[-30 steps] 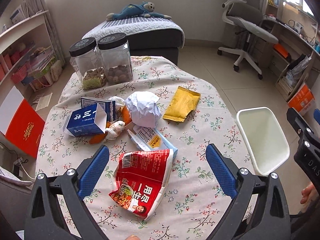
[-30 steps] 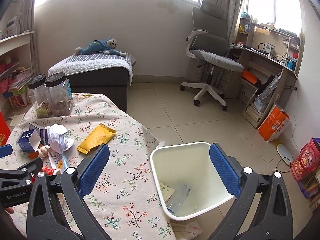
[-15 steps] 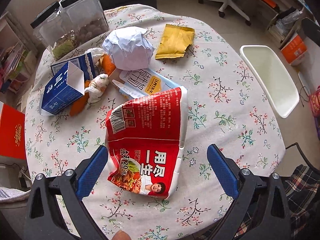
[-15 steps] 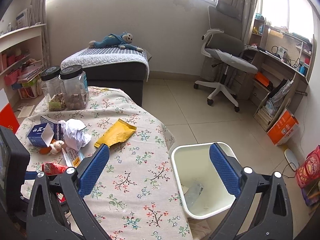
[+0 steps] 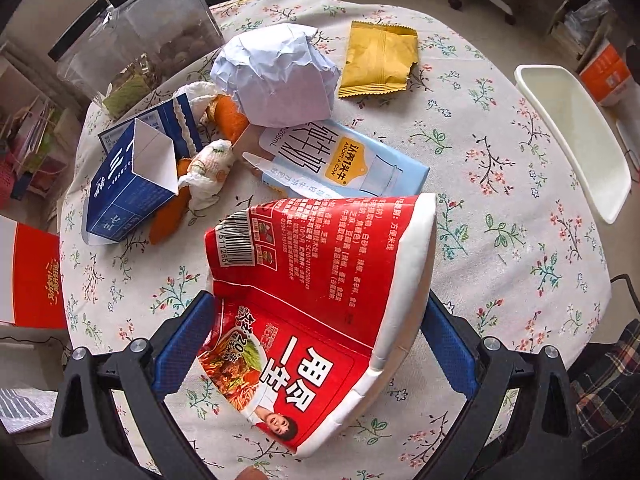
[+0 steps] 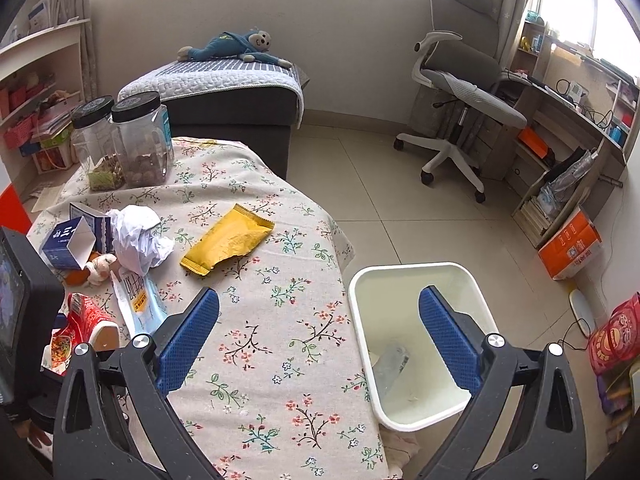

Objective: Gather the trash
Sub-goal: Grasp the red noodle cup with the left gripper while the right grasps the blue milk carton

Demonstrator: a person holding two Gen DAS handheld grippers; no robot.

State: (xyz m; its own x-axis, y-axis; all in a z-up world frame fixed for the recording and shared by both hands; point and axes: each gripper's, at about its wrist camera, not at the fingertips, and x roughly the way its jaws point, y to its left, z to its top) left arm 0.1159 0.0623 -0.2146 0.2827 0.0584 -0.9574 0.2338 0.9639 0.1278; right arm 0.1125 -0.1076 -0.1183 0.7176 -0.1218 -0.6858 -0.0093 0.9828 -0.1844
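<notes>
Both fingers of the spread left claw [image 5: 316, 344] flank the red noodle packet [image 5: 316, 300].

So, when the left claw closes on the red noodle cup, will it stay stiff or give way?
The red noodle cup already lies squashed flat with a crease across it, so it will probably fold further rather than resist. It looks empty, so likely light. The left claw stands open around it; its thin paper wall may slip or buckle, so a grip near the thicker white rim seems safer.

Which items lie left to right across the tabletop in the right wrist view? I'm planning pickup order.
Blue carton → crumpled white paper → yellow wrapper → white bin, off the table edge.
</notes>
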